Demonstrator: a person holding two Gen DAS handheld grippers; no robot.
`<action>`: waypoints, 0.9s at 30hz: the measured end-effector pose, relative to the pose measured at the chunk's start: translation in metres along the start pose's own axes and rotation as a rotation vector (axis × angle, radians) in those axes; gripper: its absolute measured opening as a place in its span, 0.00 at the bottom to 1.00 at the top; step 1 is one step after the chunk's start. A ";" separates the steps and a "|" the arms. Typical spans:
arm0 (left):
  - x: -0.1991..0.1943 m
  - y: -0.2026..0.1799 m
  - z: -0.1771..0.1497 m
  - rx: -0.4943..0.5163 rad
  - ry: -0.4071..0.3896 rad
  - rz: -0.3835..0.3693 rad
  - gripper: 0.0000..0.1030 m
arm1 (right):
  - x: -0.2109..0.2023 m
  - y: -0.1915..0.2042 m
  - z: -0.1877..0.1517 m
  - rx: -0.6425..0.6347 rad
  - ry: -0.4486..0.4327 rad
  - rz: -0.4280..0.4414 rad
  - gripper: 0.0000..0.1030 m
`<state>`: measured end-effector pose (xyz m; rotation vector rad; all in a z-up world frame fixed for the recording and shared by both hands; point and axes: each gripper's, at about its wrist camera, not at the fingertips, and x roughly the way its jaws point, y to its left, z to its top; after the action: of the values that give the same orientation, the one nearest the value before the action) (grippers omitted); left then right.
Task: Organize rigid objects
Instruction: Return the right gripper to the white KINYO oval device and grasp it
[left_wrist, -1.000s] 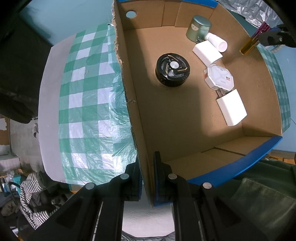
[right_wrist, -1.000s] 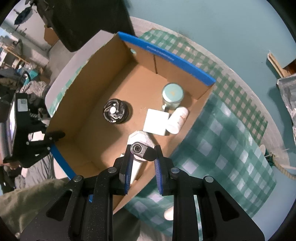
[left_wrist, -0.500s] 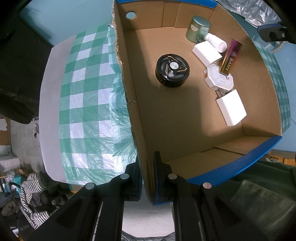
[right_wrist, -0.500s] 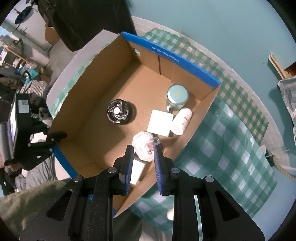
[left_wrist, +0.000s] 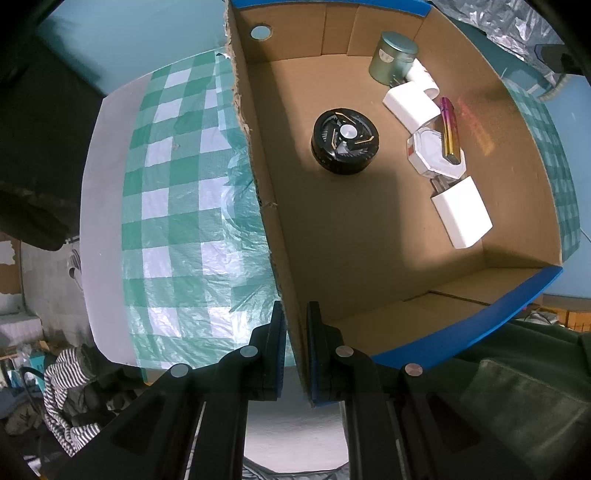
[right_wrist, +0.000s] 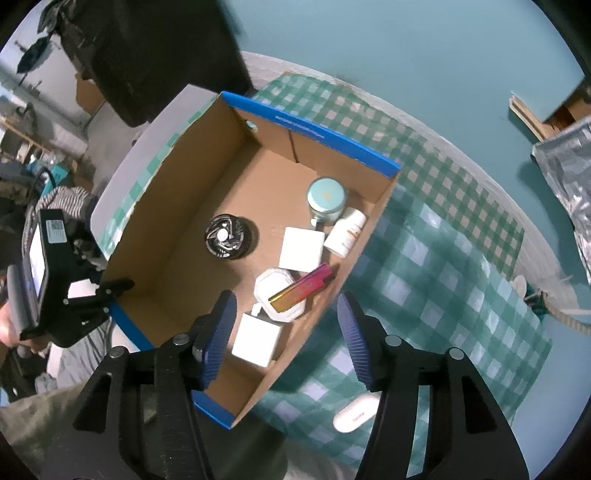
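The left tool (left_wrist: 295, 343) points straight down and is clamped on the side wall of the cardboard box (left_wrist: 266, 221), one finger outside over the checked cloth (left_wrist: 177, 206) and one inside the box.

The right tool (right_wrist: 286, 328) hangs above the box's near end, tilted steeply downward. Its jaws have just been opening and now stand apart with nothing between them; the blue ribbed fingers (right_wrist: 218, 328) frame the box's contents below.

The pink-and-gold bar (right_wrist: 303, 288) (a slim glossy stick, its label too small to read) lies tilted inside the box, its gold end resting on the white octagonal case (right_wrist: 271, 284) and its pink end toward the box's right wall. Beside it are a white square block (right_wrist: 301, 247), a second white block (right_wrist: 256, 339) nearer the camera, a pale green round tin (right_wrist: 327, 199) and a white bottle (right_wrist: 347, 232) lying on its side against the tin. A black round fan-like disc (right_wrist: 225, 236) sits apart near the middle of the box floor.

Outside the box, a small white oblong object (right_wrist: 356, 415) lies on the cloth-covered surface.
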<state>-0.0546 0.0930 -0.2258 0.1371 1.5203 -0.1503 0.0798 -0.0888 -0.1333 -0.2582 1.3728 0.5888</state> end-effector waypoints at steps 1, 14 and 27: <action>0.000 0.000 0.000 0.001 -0.001 -0.001 0.10 | -0.003 -0.003 -0.002 0.013 -0.005 -0.001 0.56; -0.003 -0.003 0.006 0.020 -0.001 -0.008 0.10 | -0.018 -0.044 -0.033 0.179 -0.025 -0.026 0.61; -0.002 -0.001 0.012 0.032 0.014 -0.010 0.10 | 0.007 -0.085 -0.077 0.354 0.030 -0.063 0.63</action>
<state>-0.0427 0.0902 -0.2232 0.1562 1.5335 -0.1826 0.0615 -0.1964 -0.1693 -0.0237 1.4658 0.2820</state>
